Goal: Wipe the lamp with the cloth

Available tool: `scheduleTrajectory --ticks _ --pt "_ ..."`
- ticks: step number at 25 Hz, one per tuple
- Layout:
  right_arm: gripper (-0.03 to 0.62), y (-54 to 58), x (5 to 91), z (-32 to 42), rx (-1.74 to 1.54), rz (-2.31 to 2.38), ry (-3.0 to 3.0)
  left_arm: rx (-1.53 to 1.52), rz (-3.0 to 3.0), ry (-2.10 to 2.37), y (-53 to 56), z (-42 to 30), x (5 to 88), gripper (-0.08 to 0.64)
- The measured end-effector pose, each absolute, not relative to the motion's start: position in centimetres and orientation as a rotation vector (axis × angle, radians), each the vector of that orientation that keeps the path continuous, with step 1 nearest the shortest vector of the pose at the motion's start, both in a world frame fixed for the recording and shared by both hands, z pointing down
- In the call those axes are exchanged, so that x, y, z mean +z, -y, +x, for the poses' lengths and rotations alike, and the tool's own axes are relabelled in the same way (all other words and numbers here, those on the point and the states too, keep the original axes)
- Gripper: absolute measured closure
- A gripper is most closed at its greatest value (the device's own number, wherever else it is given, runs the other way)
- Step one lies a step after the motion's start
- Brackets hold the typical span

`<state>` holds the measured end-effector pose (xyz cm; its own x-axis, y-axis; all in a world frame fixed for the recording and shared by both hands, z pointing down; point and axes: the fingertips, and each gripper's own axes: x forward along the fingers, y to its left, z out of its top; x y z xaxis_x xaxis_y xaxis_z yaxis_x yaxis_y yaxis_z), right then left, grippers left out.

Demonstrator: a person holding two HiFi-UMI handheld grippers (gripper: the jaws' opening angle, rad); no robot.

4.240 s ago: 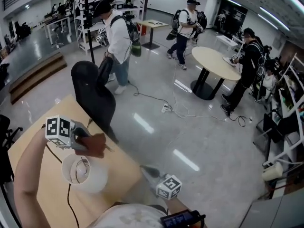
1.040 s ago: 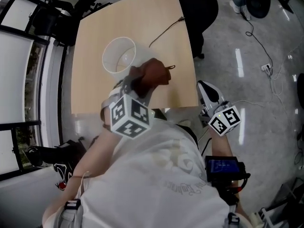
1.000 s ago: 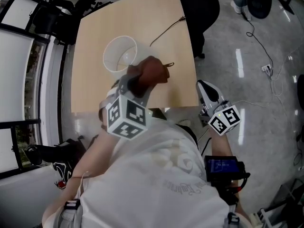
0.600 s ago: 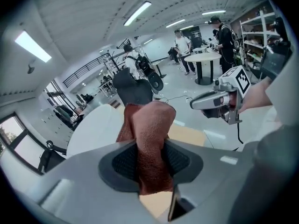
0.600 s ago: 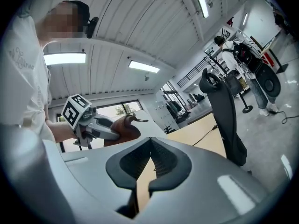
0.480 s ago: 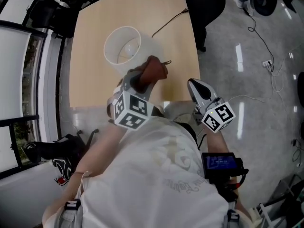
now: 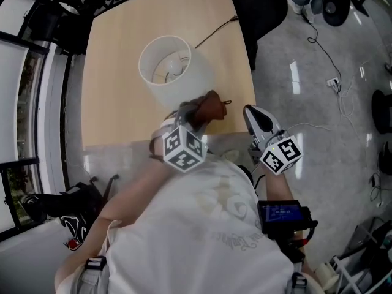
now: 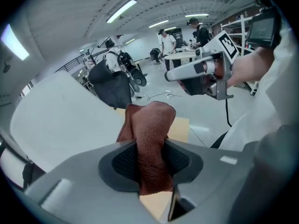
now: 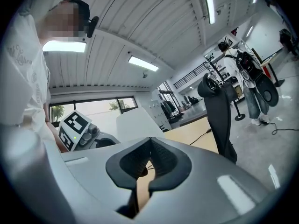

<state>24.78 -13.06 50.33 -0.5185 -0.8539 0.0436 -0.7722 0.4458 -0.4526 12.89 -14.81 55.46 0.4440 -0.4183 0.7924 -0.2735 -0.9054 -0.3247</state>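
Observation:
A lamp with a white drum shade point(image 7: 165, 66) stands on the wooden table point(image 7: 110, 115). My left gripper point(image 7: 197, 114) is shut on a brown cloth point(image 7: 210, 105), low beside the shade's near right side. In the left gripper view the cloth point(image 8: 150, 125) stands up between the pads, with the white shade point(image 8: 60, 120) close on the left. Whether the cloth touches the shade I cannot tell. My right gripper point(image 7: 252, 111) hangs off the table's right edge, level, jaws together and empty point(image 9: 150, 141). It sees the shade point(image 9: 135, 122).
The lamp's black cable point(image 7: 214, 34) runs across the table to its far right corner. A black chair point(image 7: 257, 5) stands there. Windows point(image 7: 24, 90) line the table's left side. Cables lie on the floor point(image 7: 331, 78). Several people stand across the room point(image 8: 166, 43).
My left gripper has sunk with the cloth, from by the shade's rim to lower along its side. The right gripper has barely shifted.

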Motion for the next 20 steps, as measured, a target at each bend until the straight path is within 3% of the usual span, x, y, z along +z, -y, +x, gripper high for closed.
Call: scheduleTrajectory --ticks 12,20 --pt "0.58 12.4 48.2 18.4 -0.58 -1.57 -2.46 -0.941 -2.473 -0.671 16.4 8.2 41.0 0.416" --pt "0.58 12.3 46.7 17.1 -0.525 -1.627 -2.452 -1.01 -2.504 -0.579 16.9 7.3 43.9 0.416"
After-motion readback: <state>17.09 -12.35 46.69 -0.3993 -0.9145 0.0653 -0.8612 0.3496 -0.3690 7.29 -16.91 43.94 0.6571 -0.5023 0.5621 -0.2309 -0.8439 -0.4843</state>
